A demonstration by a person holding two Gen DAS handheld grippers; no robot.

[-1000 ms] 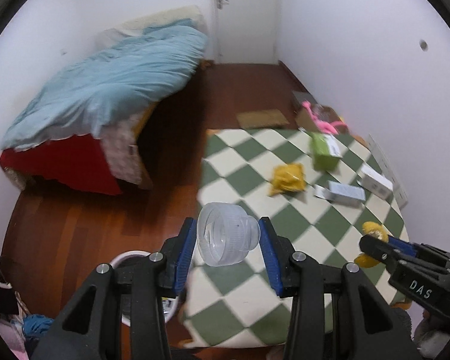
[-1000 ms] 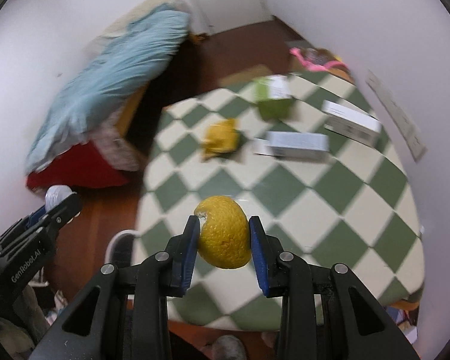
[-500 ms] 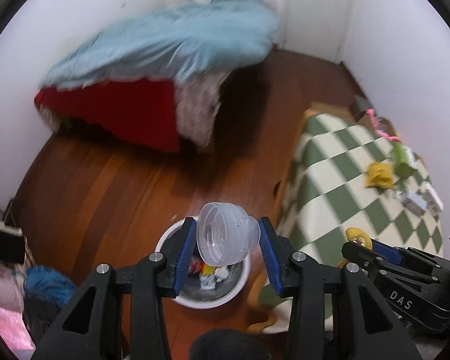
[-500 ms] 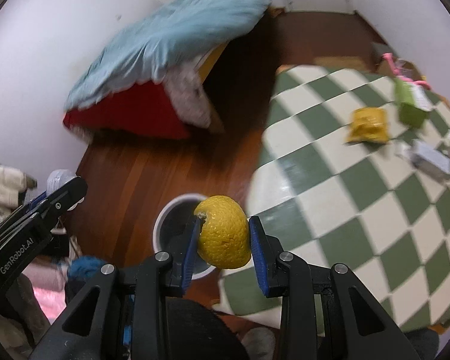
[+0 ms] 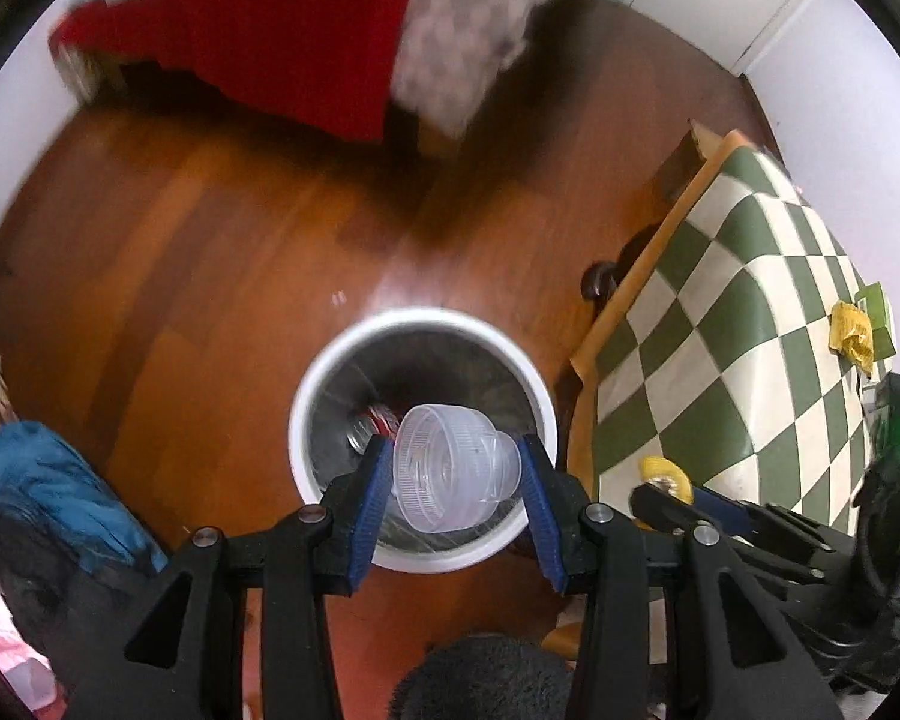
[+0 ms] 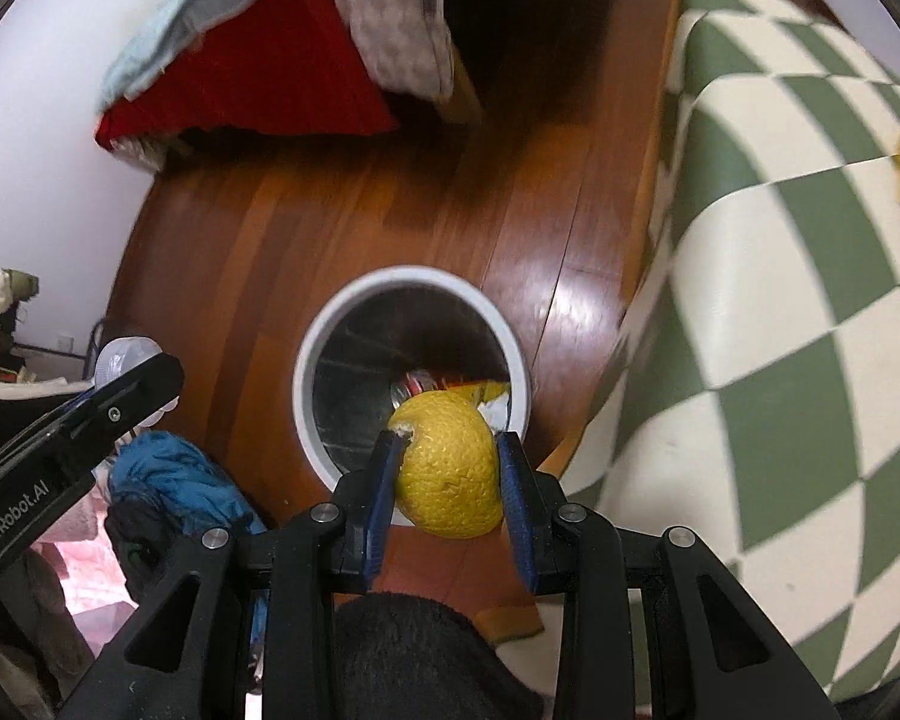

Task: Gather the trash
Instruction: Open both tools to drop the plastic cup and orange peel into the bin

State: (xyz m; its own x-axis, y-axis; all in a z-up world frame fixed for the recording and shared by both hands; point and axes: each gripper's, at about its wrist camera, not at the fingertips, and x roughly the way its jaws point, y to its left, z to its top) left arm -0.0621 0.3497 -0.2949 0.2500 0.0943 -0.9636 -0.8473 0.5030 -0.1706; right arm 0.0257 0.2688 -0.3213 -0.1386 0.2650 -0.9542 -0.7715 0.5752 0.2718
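Note:
My left gripper is shut on a clear plastic cup and holds it over the near part of a white-rimmed trash bin on the wood floor. My right gripper is shut on a yellow citrus peel and holds it above the near right edge of the same bin. The bin holds a can and other scraps. The right gripper with the peel shows at the right of the left wrist view. The left gripper with the cup shows at the left of the right wrist view.
A table with a green-and-white checked cloth stands right of the bin, with a yellow wrapper and a green box on it. A bed with red and blue covers is beyond. Blue clothing lies left of the bin.
Both grippers have swung from over the table down and left to over the bin, which now fills the middle of both views. Each still holds its item.

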